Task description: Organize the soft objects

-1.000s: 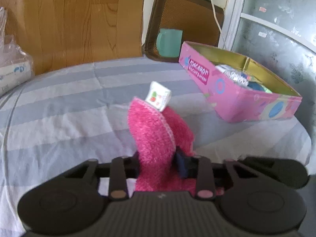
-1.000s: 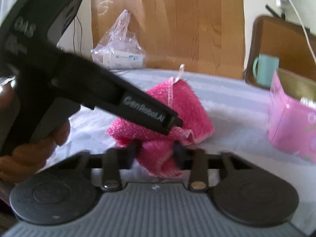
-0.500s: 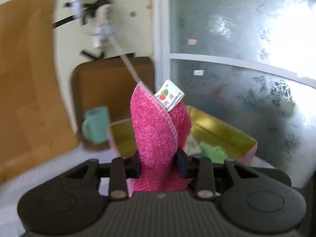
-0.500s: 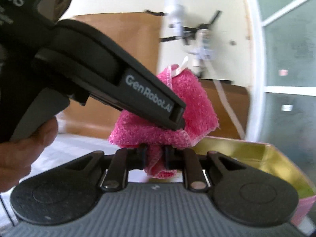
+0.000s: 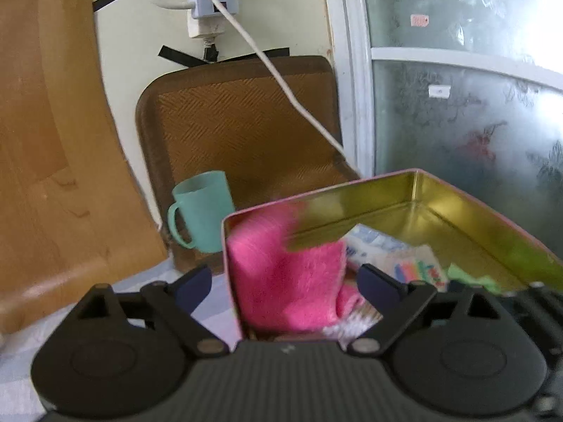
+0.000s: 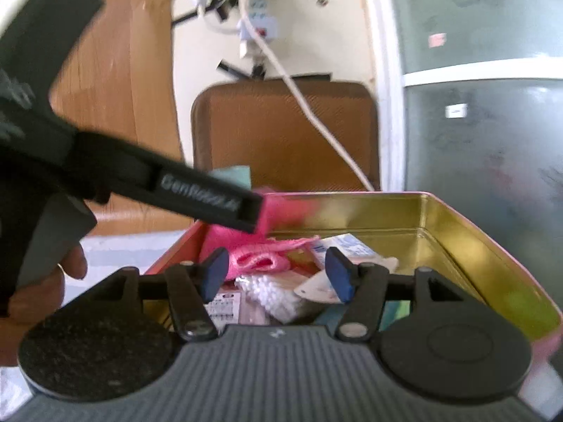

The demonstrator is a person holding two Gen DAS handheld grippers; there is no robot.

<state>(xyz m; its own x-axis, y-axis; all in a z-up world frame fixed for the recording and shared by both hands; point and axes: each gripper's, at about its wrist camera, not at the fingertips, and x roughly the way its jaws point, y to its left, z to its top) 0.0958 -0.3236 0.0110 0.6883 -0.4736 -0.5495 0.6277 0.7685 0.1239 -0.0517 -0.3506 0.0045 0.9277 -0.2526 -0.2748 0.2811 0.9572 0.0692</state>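
The pink biscuit tin [image 5: 468, 218] fills the lower right of both views, and the fluffy pink cloth [image 5: 285, 281] slumps in its near-left corner, apparently loose though blurred. Light, limp and crushable, it is best pinched at a bunched fold. Both the left claw [image 5: 286, 281] and right claw [image 6: 276, 276] are opening, pads clear of the cloth ahead.

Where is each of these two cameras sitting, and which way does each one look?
Left wrist: on the left gripper, looking along its opening fingers into the tin, where the pink cloth lies loose.
Right wrist: on the right gripper, fingers opening, facing the same tin; the left gripper and a hand show.
Shared: tin, pink cloth, green cup, brown tray.
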